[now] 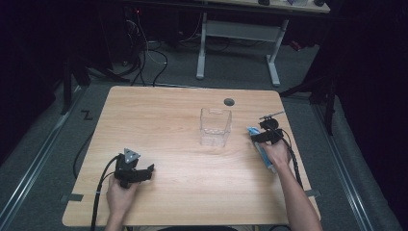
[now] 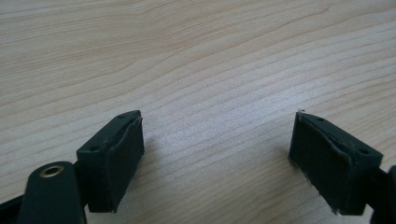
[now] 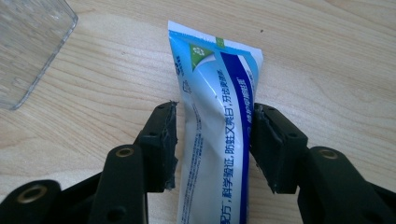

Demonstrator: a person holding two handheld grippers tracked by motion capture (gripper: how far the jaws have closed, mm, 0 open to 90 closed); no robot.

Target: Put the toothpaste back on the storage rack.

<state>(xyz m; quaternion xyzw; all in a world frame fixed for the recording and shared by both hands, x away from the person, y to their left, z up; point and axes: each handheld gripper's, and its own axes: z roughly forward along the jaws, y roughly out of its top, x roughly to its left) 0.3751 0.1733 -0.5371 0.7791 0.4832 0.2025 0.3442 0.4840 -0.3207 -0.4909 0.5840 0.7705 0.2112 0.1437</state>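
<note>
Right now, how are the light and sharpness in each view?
High view: the table is brightly lit, the room behind is dark, and the clear plastic container is faint. Left gripper view: sharp wood grain with a soft sheen between the jaws. Right gripper view: the toothpaste tube is sharp and its print is readable.

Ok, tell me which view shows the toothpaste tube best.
The right gripper view: the toothpaste tube lies flat on the table between the right gripper jaws, its print and crimped end clear. The high view gives a small blue-white tube partly under the hand. The left gripper view looks at bare wood beyond its own jaws.
</note>
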